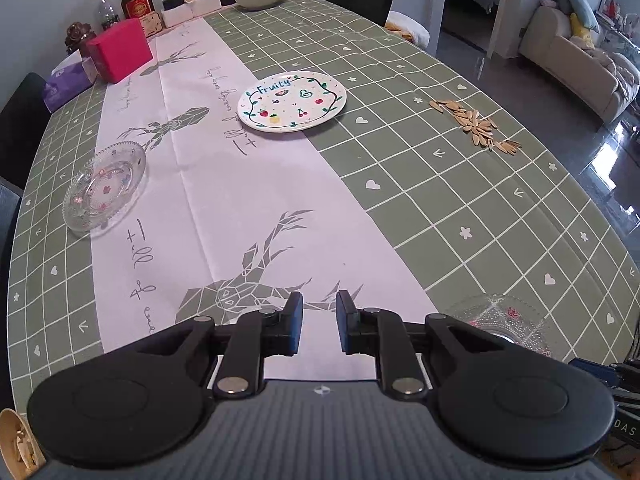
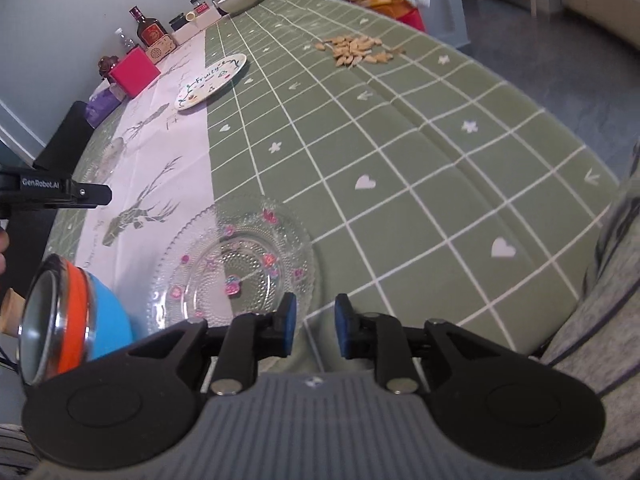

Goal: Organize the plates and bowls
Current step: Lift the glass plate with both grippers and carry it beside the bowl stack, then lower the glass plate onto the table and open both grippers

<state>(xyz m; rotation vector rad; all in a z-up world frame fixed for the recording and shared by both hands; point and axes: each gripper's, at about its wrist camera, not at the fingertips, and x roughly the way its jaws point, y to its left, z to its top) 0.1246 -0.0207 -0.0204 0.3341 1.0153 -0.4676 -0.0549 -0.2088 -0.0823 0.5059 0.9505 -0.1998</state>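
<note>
Right gripper (image 2: 315, 326) hovering at the near rim of the clear glass plate (image 2: 236, 264), jaws slightly apart, gripping nothing. Beaded glass, pink flowers, flat on the tablecloth (image 2: 400, 152). Left gripper (image 1: 319, 322) parted too, empty, over the pale runner (image 1: 224, 184); fruit-print plate (image 1: 291, 100) well ahead.

On the table (image 1: 440, 200), the fruit plate (image 1: 291, 100) lies centrally (seeds (image 1: 476, 122) right, glass dish (image 1: 105, 186) left).
</note>
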